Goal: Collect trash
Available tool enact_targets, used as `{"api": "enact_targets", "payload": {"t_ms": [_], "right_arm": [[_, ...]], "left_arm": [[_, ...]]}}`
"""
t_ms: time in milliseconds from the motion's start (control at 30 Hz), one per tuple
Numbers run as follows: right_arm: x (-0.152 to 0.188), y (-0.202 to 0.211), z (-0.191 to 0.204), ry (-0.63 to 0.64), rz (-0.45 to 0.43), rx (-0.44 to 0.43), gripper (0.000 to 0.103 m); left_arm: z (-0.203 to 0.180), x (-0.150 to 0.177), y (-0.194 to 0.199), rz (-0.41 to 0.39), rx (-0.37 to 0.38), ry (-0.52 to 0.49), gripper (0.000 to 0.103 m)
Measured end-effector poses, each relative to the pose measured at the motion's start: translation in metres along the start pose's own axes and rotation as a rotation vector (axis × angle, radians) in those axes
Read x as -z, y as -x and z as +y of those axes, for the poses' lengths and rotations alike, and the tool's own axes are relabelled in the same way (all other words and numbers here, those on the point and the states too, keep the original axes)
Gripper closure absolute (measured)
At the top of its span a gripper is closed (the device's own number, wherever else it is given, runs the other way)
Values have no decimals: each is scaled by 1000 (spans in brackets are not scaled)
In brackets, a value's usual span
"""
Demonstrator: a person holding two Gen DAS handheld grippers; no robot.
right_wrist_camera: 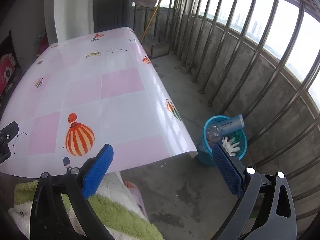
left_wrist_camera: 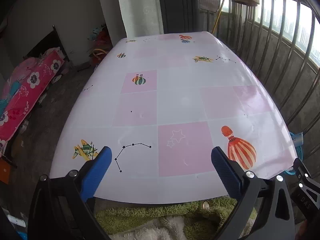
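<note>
A blue plastic trash basket (right_wrist_camera: 208, 156) stands on the concrete floor right of the table. It holds a light blue medicine box (right_wrist_camera: 232, 124), a white glove (right_wrist_camera: 231, 145), a clear crumpled wrapper (right_wrist_camera: 214, 133) and something green. The basket's edge shows in the left wrist view (left_wrist_camera: 298, 140). My right gripper (right_wrist_camera: 162, 150) is open and empty, held over the table's near right corner, left of the basket. My left gripper (left_wrist_camera: 161, 152) is open and empty above the table's near edge. The table (left_wrist_camera: 180, 104) has a pink and white printed cover with no loose items on it.
A metal railing (right_wrist_camera: 250, 46) on a concrete wall runs along the right. A pink flowered bedding pile (left_wrist_camera: 26, 96) lies at the left. A green and white fluffy garment (right_wrist_camera: 112, 210) is below the grippers. A dark cabinet (left_wrist_camera: 178, 10) stands behind the table.
</note>
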State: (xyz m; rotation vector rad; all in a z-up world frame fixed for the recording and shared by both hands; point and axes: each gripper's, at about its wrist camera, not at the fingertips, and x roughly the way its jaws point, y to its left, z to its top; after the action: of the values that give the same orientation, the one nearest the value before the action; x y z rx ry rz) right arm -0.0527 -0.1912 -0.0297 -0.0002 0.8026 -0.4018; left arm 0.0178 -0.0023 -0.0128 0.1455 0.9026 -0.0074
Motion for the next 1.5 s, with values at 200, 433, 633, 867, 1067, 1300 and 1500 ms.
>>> {"api": "enact_targets", "payload": {"t_ms": [200,433,633,867,1067,1300,1500], "right_arm": [[4,0,-2,-12,14,6,8],[2,-1,-7,-22,20,8,8],[2,-1,-9,-22,19,11,8],[3,-1,-10,-20,16,15,8],[3,-1,-11,-19,15,15,8],[2,-1,-12,-18,14,14,8],[2,-1,-14,-18,11,16,8]], "left_arm": [[-7,-1,-1,12,6,-24,6],[-12,0,-3,23,8,-35,6],[-13,-1,-3,21,7,-36,6],[-13,-1,-3,23,6,-35,6],[-13,-1,-3,22,6,-34,6],[-13,-1,-3,22,6,-34,6],[-12,-1,-3,22,6,-34,6]]}}
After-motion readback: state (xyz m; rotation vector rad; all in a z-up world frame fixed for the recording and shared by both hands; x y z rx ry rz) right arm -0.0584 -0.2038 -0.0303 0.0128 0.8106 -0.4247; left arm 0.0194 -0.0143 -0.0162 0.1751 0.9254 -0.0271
